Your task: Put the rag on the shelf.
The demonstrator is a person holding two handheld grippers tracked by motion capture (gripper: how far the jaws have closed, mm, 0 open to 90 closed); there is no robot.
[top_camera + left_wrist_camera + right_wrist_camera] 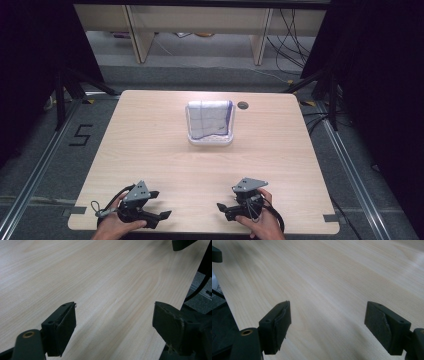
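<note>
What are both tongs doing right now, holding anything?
Left tongs: open, nothing between the jaws, above the light wooden table.
Right tongs: open, empty, above the same table.

A tray (210, 140) is set on the table (150, 145) a bit past the middle, toward the far edge, and a folded cloth (209, 119) is laid in it, with a small round hole (243, 105) found in the tabletop just to the tray's right and slightly behind. The left gripper (159, 205) and the right gripper (223, 200) are held over the near edge, well apart from the tray, left and right of centre, pointed inward at each other with bare tabletop between them. Beyond the far edge, shelf legs (139, 35) and loose cables (292, 37) are seen on the floor.
</note>
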